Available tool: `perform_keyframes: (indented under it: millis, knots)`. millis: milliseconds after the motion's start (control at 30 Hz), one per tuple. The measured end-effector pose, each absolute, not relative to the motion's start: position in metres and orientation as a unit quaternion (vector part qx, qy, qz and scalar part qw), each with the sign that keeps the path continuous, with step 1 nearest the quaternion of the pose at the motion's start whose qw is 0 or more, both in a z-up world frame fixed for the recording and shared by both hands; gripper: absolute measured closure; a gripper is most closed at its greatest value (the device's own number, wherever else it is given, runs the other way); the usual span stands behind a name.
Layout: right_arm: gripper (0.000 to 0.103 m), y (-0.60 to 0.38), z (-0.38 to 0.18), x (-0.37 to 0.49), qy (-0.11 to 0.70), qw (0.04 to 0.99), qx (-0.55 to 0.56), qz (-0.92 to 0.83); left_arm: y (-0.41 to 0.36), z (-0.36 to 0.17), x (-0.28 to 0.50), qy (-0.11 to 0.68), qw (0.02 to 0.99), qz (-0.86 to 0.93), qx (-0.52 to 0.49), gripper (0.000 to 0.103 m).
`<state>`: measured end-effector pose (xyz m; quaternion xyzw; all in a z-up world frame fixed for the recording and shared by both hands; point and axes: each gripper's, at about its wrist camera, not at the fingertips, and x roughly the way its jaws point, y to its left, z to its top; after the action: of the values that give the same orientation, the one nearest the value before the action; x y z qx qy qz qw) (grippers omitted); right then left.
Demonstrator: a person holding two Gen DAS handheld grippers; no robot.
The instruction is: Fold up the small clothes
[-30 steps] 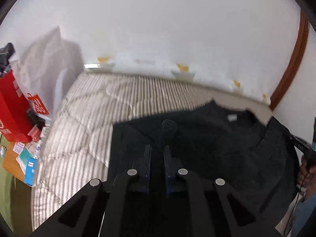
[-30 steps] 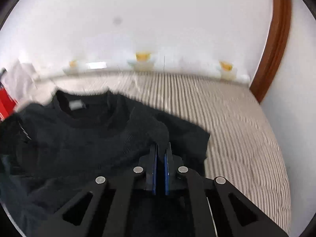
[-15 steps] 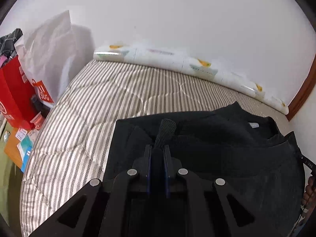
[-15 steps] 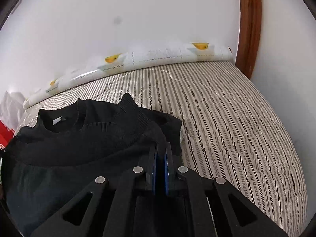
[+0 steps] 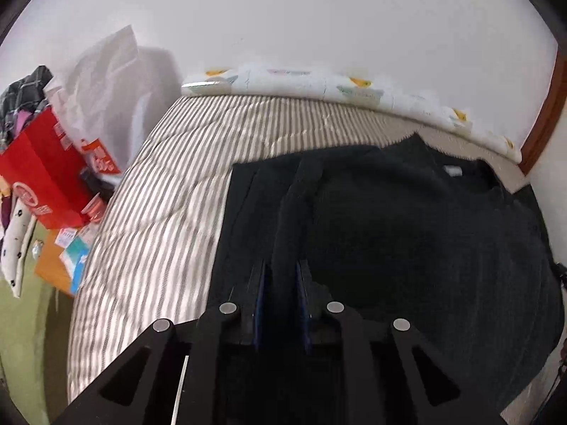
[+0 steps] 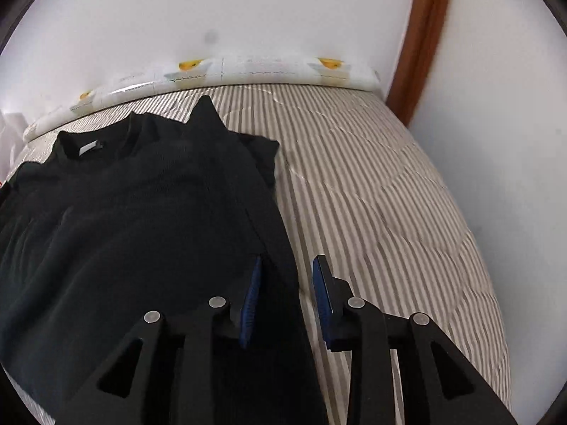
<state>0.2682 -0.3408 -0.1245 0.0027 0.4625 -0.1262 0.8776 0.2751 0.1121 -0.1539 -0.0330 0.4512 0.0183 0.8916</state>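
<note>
We had lowered the black top (image 6: 141,233) onto the striped bed (image 6: 389,184). Our right claw (image 6: 287,276), clenched a second before, was opening, its hem lying loose between the pads. Our left claw (image 5: 281,272) was easing apart, a fold still pinched between its pads.

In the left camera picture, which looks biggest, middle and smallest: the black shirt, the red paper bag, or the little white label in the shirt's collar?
1. Black knit shirt, biggest by far.
2. Red paper bag.
3. Small white collar label, tiny.
</note>
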Motion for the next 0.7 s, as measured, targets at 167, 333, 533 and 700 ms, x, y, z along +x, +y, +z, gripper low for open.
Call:
perform_keyframes:
  millis: [167,333,533,700]
  knots:
    - [0.072,-0.323,-0.108,0.240,0.444,0.888,0.026,-0.113,0.125,-0.153,0.234,0.449,0.892,0.021,-0.040,0.087]
    - [0.070,-0.287,-0.095,0.229,0.437,0.895,0.031,-0.086,0.149,-0.161,0.195,0.468,0.880,0.006,-0.080,0.087]
    - [0.058,-0.217,-0.091,0.223,0.433,0.900,-0.004,-0.045,0.171,-0.169,0.146,0.464,0.879,-0.006,-0.109,0.082]
    - [0.056,-0.163,-0.103,0.220,0.446,0.895,-0.002,-0.010,0.183,-0.175,0.112,0.474,0.870,-0.023,-0.135,0.080]
